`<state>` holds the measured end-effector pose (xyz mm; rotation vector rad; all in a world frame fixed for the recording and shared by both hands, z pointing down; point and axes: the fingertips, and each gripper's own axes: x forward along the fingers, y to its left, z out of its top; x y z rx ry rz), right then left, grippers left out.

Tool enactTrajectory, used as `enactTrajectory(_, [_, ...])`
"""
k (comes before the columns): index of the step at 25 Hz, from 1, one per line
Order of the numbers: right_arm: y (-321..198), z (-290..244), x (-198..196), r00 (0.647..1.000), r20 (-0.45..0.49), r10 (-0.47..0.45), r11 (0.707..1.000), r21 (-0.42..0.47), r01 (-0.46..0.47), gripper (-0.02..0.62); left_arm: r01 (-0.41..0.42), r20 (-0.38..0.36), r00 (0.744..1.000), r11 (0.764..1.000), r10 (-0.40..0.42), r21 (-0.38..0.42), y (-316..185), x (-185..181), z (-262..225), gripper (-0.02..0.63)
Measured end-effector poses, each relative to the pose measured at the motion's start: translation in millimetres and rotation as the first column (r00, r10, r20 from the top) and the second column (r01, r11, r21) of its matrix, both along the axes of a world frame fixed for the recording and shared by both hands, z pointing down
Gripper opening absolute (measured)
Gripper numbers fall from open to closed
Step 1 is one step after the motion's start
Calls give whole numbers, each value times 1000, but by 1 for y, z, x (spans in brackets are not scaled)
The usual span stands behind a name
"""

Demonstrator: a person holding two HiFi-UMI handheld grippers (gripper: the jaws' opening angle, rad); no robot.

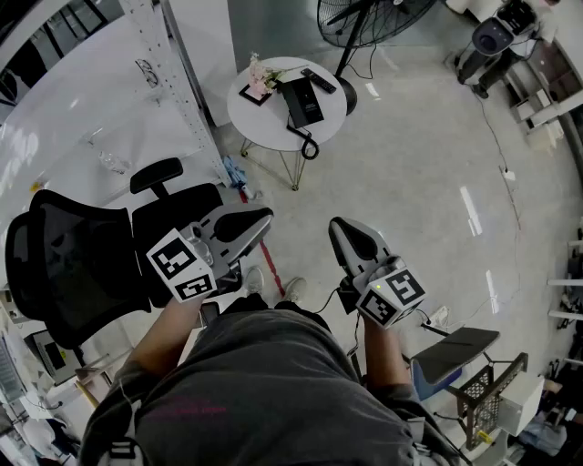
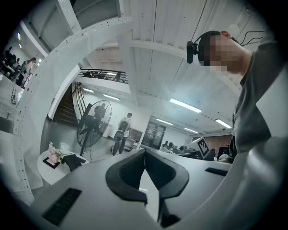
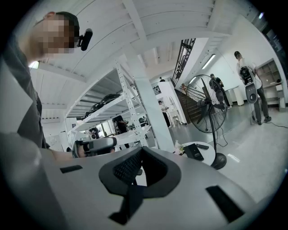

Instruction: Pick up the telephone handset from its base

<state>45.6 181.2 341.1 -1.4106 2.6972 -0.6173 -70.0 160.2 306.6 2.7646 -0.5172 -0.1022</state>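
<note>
The black telephone (image 1: 302,102) lies on a small round white table (image 1: 264,123) far ahead of me, and its coiled cord (image 1: 310,146) hangs over the table's edge. The handset rests on the base. Both grippers are held close to my body, well short of the table. My left gripper (image 1: 262,217) is shut and empty, with its jaws meeting at the tip (image 2: 145,151). My right gripper (image 1: 337,225) is also shut with nothing between its jaws (image 3: 141,148). The telephone (image 2: 72,160) shows small at the lower left of the left gripper view, and the telephone (image 3: 195,152) right of the jaws in the right gripper view.
A remote (image 1: 319,80) and pink flowers (image 1: 264,77) share the table. A standing fan (image 1: 364,18) rises behind it. A black office chair (image 1: 82,255) is at my left and a white shelf rack (image 1: 173,73) beyond it. Open floor lies between me and the table.
</note>
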Motion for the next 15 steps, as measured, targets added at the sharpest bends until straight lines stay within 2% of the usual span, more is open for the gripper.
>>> enactTrajectory(15, [3,1,40,1000,16,-3,1000,11,3,17,16,1,1000,1000,-16,9,8,39,3,15])
